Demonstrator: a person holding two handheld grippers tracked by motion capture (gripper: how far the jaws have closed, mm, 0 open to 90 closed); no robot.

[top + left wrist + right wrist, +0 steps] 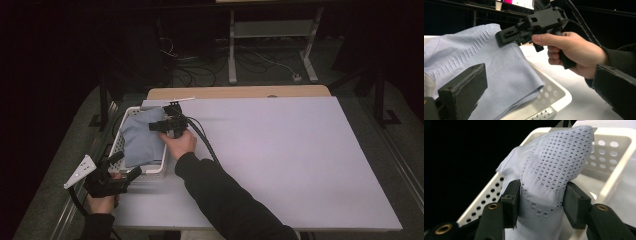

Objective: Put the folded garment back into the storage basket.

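A light blue knitted cloth point(140, 141) lies heaped in a white perforated basket point(150, 171) at the left of the table. My right gripper point(161, 126) hangs over the basket's right side, pointing left at the cloth. In the right gripper view a fold of the cloth point(554, 162) stands between the parted jaws of that gripper point(540, 202), loose and not pinched. My left gripper point(126, 165) sits at the basket's near left corner. Its jaws point(539, 97) stand wide apart with nothing between them, facing the cloth point(486, 62) and the right gripper point(506, 37).
A pale sheet point(280, 150) covers the tabletop, bare to the right of the basket. A wooden strip point(240, 92) runs along the far edge. Cables point(205, 140) trail from the right gripper across the sheet. Table legs and wires stand on the dark floor behind.
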